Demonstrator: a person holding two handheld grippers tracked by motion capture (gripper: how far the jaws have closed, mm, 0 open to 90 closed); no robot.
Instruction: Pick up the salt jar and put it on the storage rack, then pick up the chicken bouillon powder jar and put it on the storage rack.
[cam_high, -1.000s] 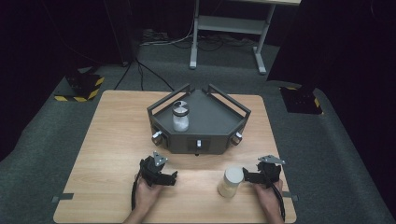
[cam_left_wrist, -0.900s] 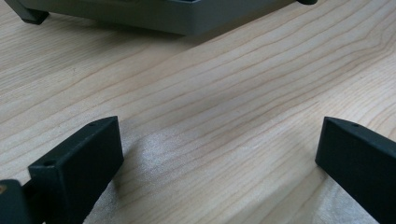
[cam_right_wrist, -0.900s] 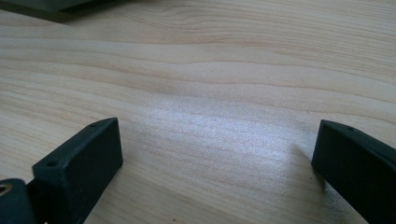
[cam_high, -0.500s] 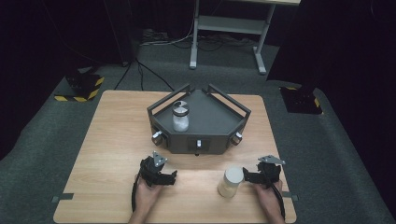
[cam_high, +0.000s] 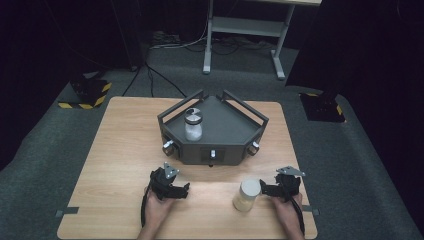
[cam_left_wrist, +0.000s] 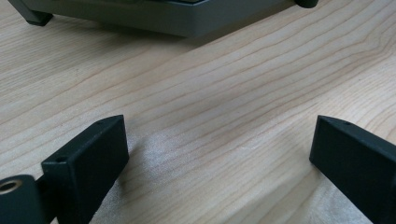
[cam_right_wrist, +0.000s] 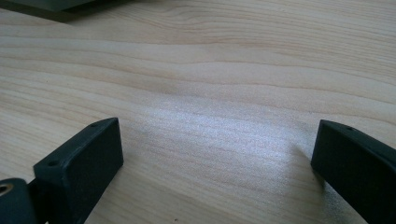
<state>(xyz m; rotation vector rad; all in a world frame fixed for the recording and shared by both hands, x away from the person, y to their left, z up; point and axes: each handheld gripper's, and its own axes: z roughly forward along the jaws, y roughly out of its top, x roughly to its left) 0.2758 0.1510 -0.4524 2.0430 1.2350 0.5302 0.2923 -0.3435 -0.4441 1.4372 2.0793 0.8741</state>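
High view: white-lidded jar (cam_high: 247, 195) stands upright on the wooden surface (cam_high: 110, 150), near its front edge, just beside the right tongs (cam_high: 265, 190) on their inner side; whether tips touch it, can't tell. Left tongs (cam_high: 184, 189) sit well apart from that jar, toward front-left, pointing right along the surface. Dark tray-like fixture (cam_high: 235, 132) sits mid-surface behind both, with a second jar (cam_high: 193, 125) upright inside its left part. Left gripper view: left tongs (cam_left_wrist: 219, 154) are spread wide after a small closing and reopening, nothing between the jaws but bare wood; fixture's grey base (cam_left_wrist: 159, 16) runs along the top. Right gripper view: right tongs (cam_right_wrist: 217, 156) are spread wide too, nothing between the jaws, bare wood grain ahead, a sliver of the fixture (cam_right_wrist: 51, 5) at top left.
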